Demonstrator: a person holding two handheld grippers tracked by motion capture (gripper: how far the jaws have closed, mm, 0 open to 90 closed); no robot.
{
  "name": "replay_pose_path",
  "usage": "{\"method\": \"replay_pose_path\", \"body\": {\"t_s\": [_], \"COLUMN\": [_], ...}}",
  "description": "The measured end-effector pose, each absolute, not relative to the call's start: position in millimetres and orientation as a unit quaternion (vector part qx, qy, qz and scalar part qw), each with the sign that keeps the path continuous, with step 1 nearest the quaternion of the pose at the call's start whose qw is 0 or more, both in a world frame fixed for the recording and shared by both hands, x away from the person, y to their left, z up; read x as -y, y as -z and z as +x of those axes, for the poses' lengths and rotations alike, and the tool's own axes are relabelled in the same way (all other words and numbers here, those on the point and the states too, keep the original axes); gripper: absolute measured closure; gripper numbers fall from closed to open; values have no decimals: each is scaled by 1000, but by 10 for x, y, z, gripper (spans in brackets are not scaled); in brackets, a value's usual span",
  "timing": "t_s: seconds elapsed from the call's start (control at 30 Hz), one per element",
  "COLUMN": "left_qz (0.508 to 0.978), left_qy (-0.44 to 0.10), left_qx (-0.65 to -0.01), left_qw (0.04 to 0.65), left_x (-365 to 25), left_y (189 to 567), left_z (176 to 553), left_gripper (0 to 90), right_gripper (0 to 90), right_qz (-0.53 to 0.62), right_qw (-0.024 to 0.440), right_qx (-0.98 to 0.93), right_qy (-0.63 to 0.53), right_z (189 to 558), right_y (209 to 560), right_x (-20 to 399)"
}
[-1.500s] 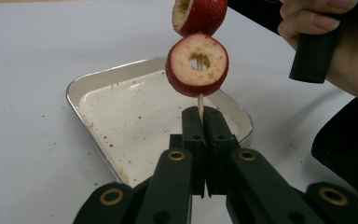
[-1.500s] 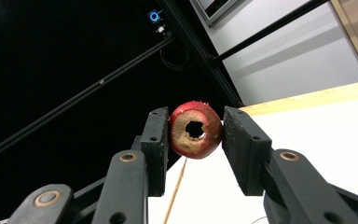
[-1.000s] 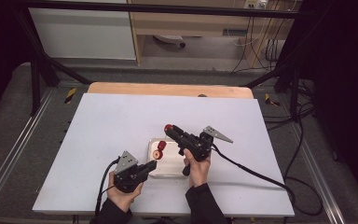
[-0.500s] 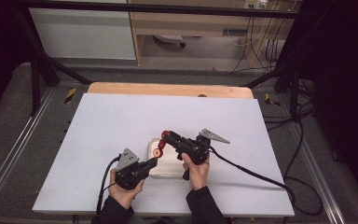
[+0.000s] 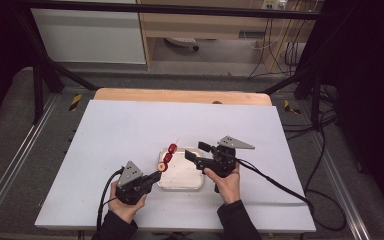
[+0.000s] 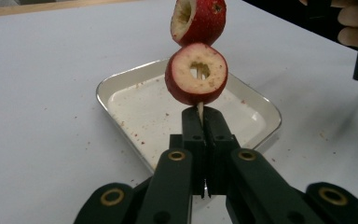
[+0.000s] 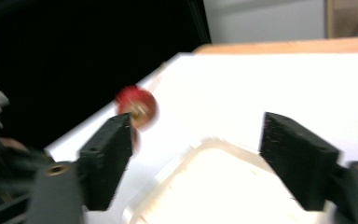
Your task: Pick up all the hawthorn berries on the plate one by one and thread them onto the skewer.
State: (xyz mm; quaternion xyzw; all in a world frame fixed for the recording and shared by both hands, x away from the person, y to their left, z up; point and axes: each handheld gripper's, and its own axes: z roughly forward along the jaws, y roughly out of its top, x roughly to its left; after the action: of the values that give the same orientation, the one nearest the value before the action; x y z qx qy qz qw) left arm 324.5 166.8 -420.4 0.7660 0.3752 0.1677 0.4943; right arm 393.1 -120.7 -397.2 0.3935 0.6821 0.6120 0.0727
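Red fruit pieces (image 5: 168, 157) ride a thin wooden skewer (image 6: 199, 111), slanting up and away over the near-left corner of the metal tray (image 5: 192, 184). The left gripper (image 5: 155, 176) is pinched tight on the skewer's lower end. The right gripper (image 5: 198, 151) hovers just right of the fruit, nearest to it; its jaws have just been opening, wide apart now, nothing between them.

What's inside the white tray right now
The white tray holds just reddish crumbs on its floor. The near part is covered by the left gripper, whose jaws pinch a skewer of red fruit pieces above it.
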Motion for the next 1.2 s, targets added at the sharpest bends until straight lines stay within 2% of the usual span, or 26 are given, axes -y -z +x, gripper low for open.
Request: {"method": "replay_pose_path", "body": {"t_s": [0.23, 0.43, 0.73, 1.2], "left_qz": [774, 780, 795, 823], "left_qy": [-163, -156, -144, -118], "left_qx": [-374, -376, -378, -377], "left_qw": [484, 476, 451, 408], "left_x": [-1733, -1779, -1778, -1531], "left_y": [4194, 4181, 4127, 4130], "left_z": [3264, 3287, 3401, 3620], "left_gripper": [884, 883, 883, 882], "right_gripper": [80, 30, 7, 6], "right_qz": [380, 372, 386, 398], "right_qw": [118, 130, 137, 124], "right_qx": [-762, -800, -814, -811], "right_qy": [-511, -452, -412, -412], "right_z": [3914, 3874, 3833, 3672], "right_y": [4054, 4165, 4339, 4542], "right_x": [1399, 1591, 1908, 2361]}}
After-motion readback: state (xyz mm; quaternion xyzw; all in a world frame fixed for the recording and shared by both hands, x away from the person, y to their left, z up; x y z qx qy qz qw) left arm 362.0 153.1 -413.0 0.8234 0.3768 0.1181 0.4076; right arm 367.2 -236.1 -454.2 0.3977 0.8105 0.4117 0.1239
